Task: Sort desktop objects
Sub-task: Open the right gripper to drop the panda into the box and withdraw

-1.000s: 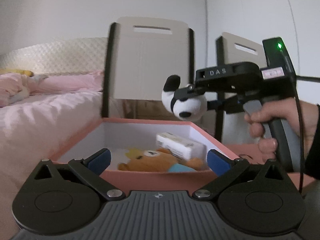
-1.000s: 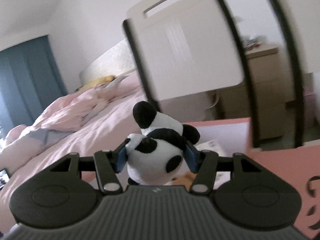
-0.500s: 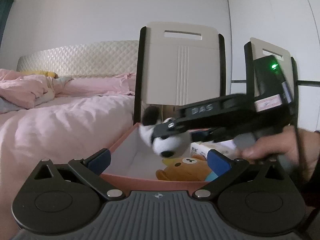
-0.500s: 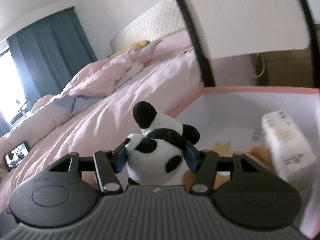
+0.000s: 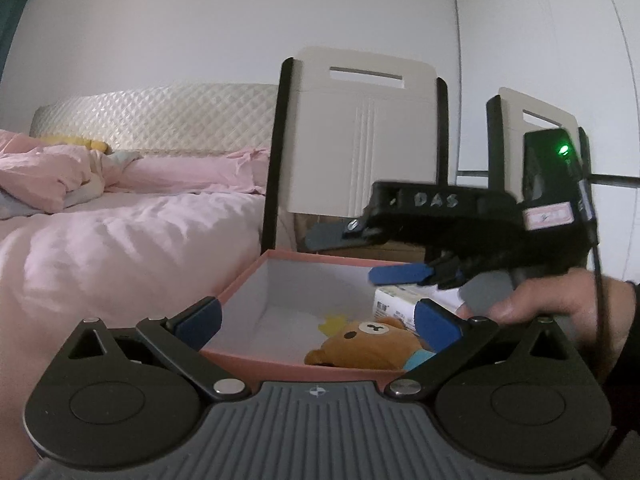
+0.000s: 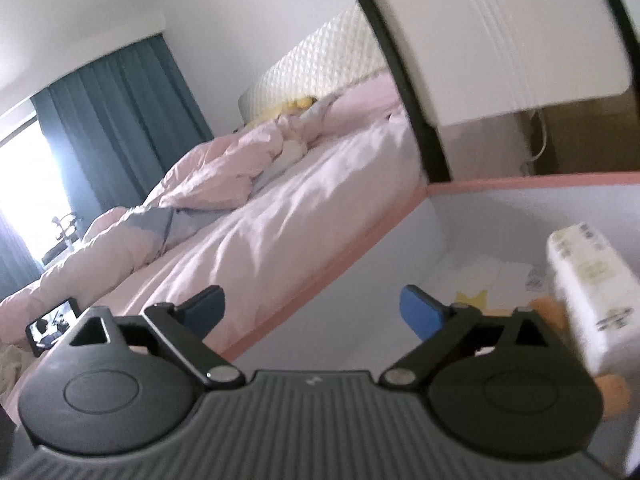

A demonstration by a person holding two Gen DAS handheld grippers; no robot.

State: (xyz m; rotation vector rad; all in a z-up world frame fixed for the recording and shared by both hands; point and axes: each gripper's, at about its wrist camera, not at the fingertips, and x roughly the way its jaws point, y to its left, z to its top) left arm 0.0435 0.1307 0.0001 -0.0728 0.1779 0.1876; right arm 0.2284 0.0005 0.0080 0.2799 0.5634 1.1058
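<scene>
Both claws, left claw (image 5: 316, 320) and right claw (image 6: 312, 308), are open and empty; the bear plush (image 5: 372, 346) is soft and light: grip its body.

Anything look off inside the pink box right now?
Nothing is spilled or damaged. The white carton sits tilted, leaning on the brown bear plush in the pink box. Both grippers are open and empty.

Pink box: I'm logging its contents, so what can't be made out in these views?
- Brown bear plush, left wrist view: lower body hidden by the pink box front wall.
- White carton, right wrist view: print blurred; mostly hidden behind the right gripper in the left.
- Box floor nearest both cameras: hidden.
</scene>
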